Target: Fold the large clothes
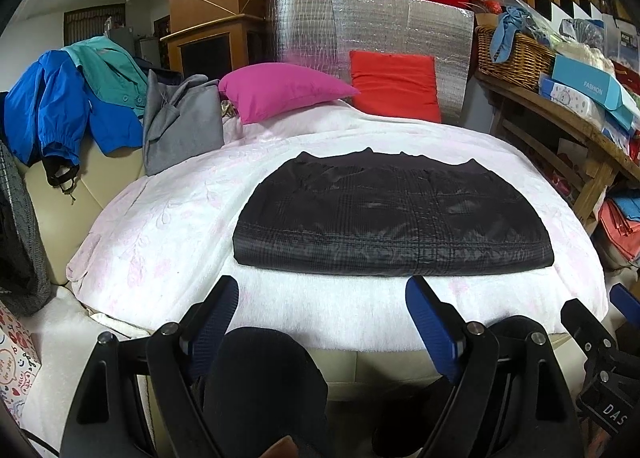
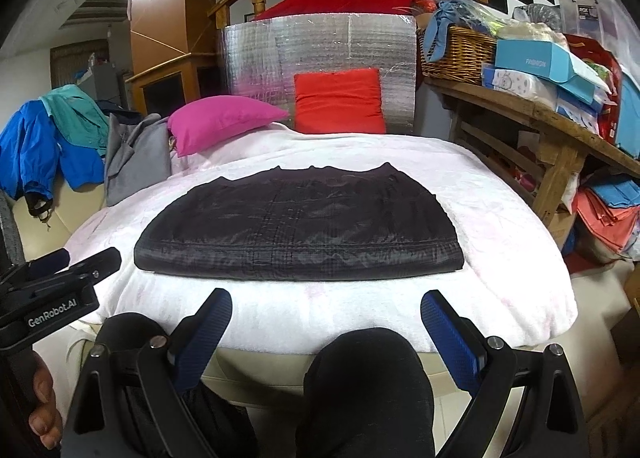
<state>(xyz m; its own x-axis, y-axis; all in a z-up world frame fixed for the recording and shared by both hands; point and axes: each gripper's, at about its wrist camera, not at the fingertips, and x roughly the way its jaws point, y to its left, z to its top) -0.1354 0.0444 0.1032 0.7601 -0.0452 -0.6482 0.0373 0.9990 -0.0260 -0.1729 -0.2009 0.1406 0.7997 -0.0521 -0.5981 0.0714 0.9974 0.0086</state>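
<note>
A black quilted garment (image 1: 392, 218) lies folded flat in a rectangle on the white and pink blanket (image 1: 160, 226); it also shows in the right wrist view (image 2: 300, 226). My left gripper (image 1: 322, 290) is open and empty, held just short of the garment's near edge, above the blanket's front. My right gripper (image 2: 326, 304) is open and empty in the same way, a little before the near edge. Each gripper shows at the side of the other's view: the right one (image 1: 600, 322), the left one (image 2: 72, 262).
A magenta pillow (image 1: 280, 92) and a red pillow (image 1: 394, 84) lie at the back against a silver foil board (image 1: 360, 26). Blue, teal and grey clothes (image 1: 100, 110) hang at the left. A cluttered wooden shelf (image 1: 560, 114) with a wicker basket stands at the right.
</note>
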